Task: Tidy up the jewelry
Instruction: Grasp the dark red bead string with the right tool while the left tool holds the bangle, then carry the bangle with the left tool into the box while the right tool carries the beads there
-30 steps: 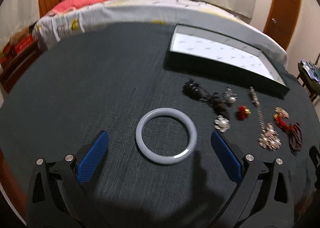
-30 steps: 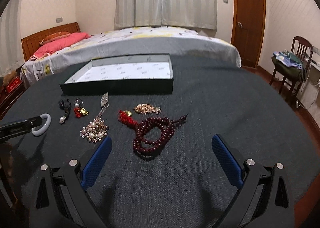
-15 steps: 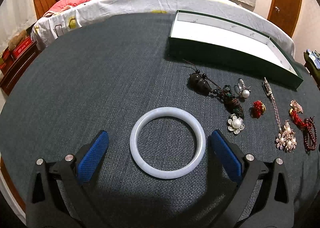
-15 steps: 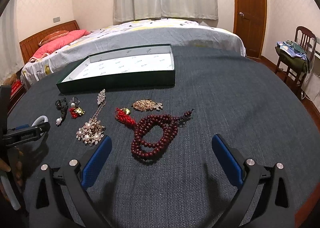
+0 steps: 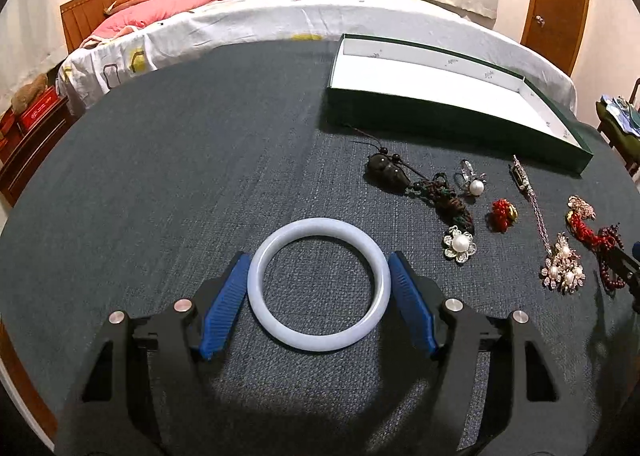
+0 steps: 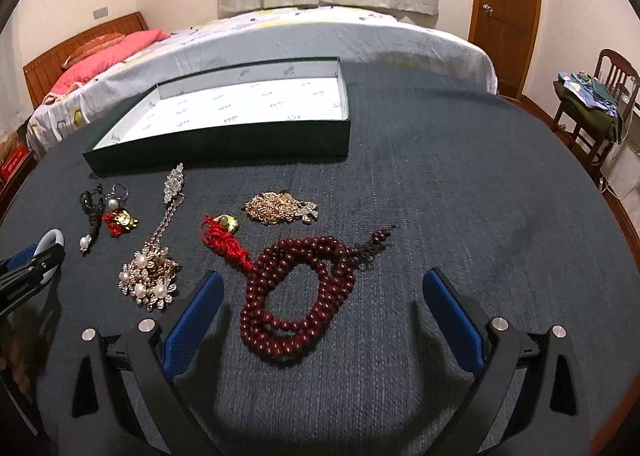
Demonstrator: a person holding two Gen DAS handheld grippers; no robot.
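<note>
While left tongs (image 5: 319, 288) are closing on the pale bangle (image 5: 319, 284) with pads at its rim, right tongs (image 6: 322, 310) gape wide around red beads (image 6: 298, 296).

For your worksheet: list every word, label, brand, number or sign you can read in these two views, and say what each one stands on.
No text can be read here.
Green box: small dark marks repeat across its white lining, too small to read.
Red box beside the bed: pale print, too blurred to read.

Left tongs (image 5: 319, 288) closing around pale bangle (image 5: 319, 283), pads touching its sides
</note>
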